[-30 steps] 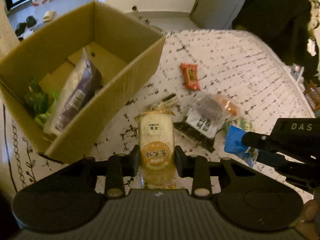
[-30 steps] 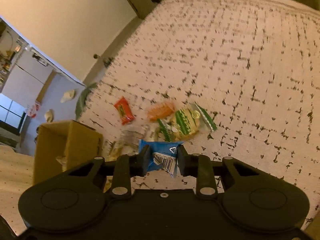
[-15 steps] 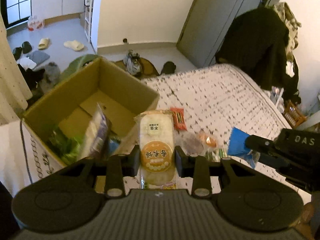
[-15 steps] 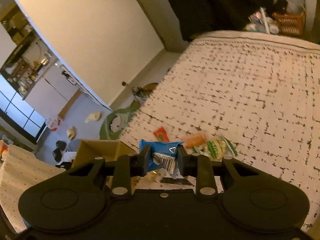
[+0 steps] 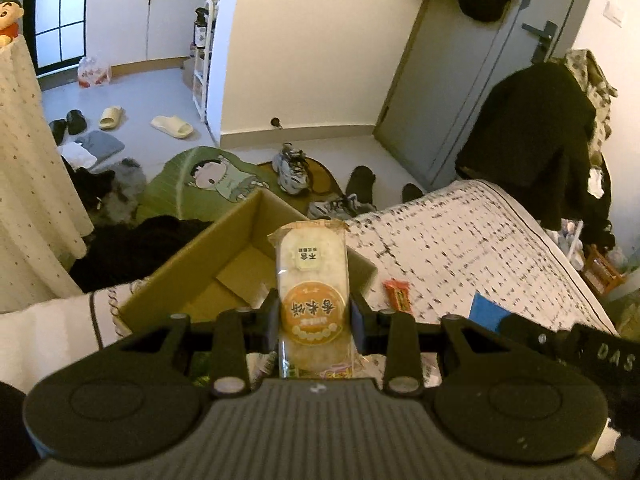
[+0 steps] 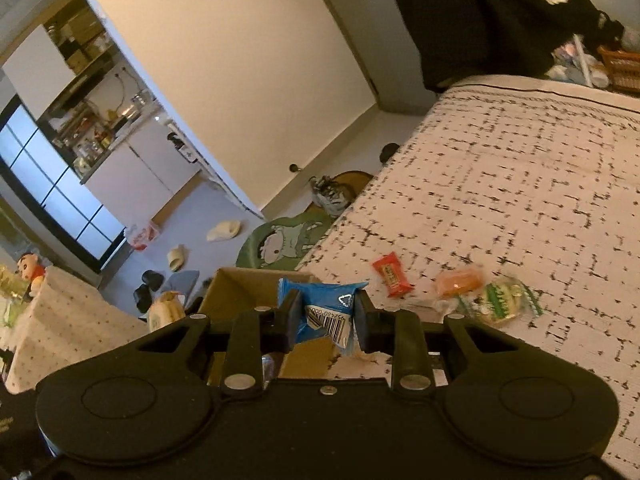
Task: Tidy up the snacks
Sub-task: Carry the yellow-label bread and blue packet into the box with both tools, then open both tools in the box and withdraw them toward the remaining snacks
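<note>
Left wrist: left gripper [image 5: 313, 316] clamps rice cracker [image 5: 312, 280], raised higher, right gripper [image 6: 325, 316] clamps blue packet [image 6: 324, 308].

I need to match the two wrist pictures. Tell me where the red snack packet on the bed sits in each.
Left wrist: red snack packet right of centre, beside the cardboard box.
Right wrist: red snack packet just right of centre, on the bed.
Shared landmark: the cardboard box, left of it in both.

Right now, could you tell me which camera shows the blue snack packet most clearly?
The right wrist view: the blue snack packet sits clamped in the right gripper, barcode visible. The left wrist view shows only a blue corner.
</note>
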Demonstrator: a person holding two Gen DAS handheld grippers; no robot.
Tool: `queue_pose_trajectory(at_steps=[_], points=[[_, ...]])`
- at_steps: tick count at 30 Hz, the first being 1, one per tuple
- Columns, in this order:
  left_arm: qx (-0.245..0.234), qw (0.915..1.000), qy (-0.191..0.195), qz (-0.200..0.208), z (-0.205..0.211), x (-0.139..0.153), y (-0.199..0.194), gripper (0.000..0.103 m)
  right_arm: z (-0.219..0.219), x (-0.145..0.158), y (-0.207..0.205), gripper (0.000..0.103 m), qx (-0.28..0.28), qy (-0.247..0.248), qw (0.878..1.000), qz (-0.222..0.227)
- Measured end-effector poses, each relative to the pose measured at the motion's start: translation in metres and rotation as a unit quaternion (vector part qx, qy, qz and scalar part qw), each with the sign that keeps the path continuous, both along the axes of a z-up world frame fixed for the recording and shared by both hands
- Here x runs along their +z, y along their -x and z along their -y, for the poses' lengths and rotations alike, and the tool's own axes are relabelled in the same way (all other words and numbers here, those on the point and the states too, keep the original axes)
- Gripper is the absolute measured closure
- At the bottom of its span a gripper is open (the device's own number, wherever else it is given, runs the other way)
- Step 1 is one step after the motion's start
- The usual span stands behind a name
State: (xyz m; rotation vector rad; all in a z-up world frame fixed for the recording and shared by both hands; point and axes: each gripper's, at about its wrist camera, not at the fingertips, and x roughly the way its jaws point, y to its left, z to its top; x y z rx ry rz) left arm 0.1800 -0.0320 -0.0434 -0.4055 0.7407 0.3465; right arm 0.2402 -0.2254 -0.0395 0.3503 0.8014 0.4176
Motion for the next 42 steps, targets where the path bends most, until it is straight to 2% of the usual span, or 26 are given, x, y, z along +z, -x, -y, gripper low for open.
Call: queue_pose_trajectory(at_steps=[5,15,27,30,35,38,42], points=[[0.016,0.9999,0.001,-0.003,-0.019,-0.003,-0.001,0.069,-0.020,0.002,0.007,0.075,0.009,-0.005,1.000,0.022],[0.039,0.9989,0.009,-0.022,-0.056,-0.024,-0.001,0.069,-0.062,-0.014,0.008,0.075,0.026,0.003,0.999,0.029],[0.059,0.9970,0.023,-0.045,-0.085,-0.041,-0.002,0.069,-0.074,-0.024,0.000,0.075,0.020,-0.005,0.999,0.036],[0.063,0.9966,0.023,-0.047,-0.089,-0.040,-0.002,0.068,-0.077,-0.029,-0.004,0.066,0.033,-0.011,0.999,0.021],[0.064,0.9964,0.021,-0.052,-0.090,-0.038,-0.004,0.062,-0.069,-0.021,-0.002,0.057,0.019,-0.004,1.000,0.021],[0.068,0.9960,0.017,-0.055,-0.088,-0.037,-0.003,0.056,-0.056,-0.009,-0.002,0.048,0.004,-0.006,1.000,0.021],[0.072,0.9956,0.008,-0.060,-0.080,-0.034,0.001,0.041,-0.037,-0.003,-0.002,0.037,-0.020,0.005,1.000,0.013]])
